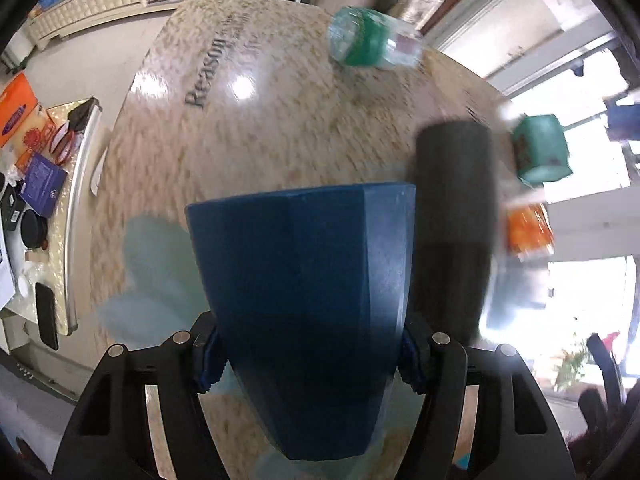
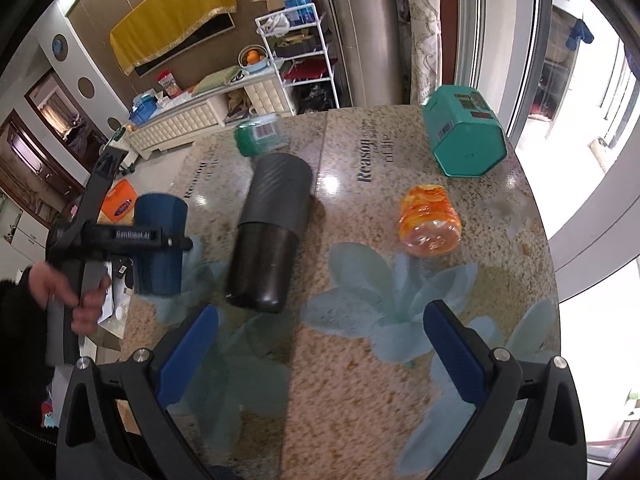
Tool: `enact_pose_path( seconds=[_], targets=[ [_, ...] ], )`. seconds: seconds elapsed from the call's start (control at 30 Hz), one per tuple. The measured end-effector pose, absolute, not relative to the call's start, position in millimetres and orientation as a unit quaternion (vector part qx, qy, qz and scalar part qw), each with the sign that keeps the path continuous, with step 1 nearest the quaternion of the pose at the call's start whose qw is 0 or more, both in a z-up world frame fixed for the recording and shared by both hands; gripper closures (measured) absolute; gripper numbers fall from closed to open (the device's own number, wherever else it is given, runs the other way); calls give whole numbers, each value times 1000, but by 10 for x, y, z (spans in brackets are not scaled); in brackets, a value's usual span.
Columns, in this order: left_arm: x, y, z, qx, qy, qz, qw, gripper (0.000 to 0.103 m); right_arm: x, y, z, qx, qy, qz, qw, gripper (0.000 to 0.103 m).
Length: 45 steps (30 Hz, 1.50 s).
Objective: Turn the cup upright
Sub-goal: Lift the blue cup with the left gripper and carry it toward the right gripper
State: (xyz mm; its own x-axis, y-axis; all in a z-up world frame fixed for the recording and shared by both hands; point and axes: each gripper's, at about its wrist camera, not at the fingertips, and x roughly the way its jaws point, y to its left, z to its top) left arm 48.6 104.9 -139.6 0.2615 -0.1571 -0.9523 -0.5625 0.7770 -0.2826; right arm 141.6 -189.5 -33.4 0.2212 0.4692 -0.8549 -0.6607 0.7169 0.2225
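Note:
A dark blue faceted cup point(image 1: 304, 308) fills the left wrist view, clamped between the blue pads of my left gripper point(image 1: 310, 356). In the right wrist view the same cup point(image 2: 160, 240) hangs at the table's left edge, held in my left gripper point(image 2: 176, 243), its wider end at the top. My right gripper point(image 2: 320, 352) is open and empty above the flower-patterned table point(image 2: 360, 400), apart from the cup.
A tall black tumbler point(image 2: 272, 232) stands just right of the cup, also in the left wrist view point(image 1: 452, 224). An orange jar point(image 2: 430, 220), a teal hexagonal box point(image 2: 464, 136) and a green-labelled bottle point(image 2: 256, 134) lie on the table.

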Motion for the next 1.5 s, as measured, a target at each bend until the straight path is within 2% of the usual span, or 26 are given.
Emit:
enact_pose_path(
  seconds=[0.23,0.4,0.67,0.9,1.3,1.4,1.5],
  targets=[
    [111,427,-1168,-280,592,95,750,32,1013,-1998,-302,-85,508,352,781,0],
    [-27,33,-1257,-283,602,64,744,32,900,-2132,-275,-90,512,342,783,0],
    [156,-504,-1469,-272,619,71,733,32,915,-2406,-265,-111,504,321,794,0],
    [356,-901,-1748,-261,644,98,713,32,1113,-2787,-447,-111,531,317,778,0],
    [579,-1150,-1946,-221,661,172,696,31,1252,-3085,-637,-88,551,366,745,0],
    [694,-1234,-1962,-219,666,177,691,27,1298,-3162,-658,-76,554,369,743,0],
    [804,-1334,-1999,-210,666,202,687,11,1318,-3220,-636,-68,553,374,742,0]
  ],
)
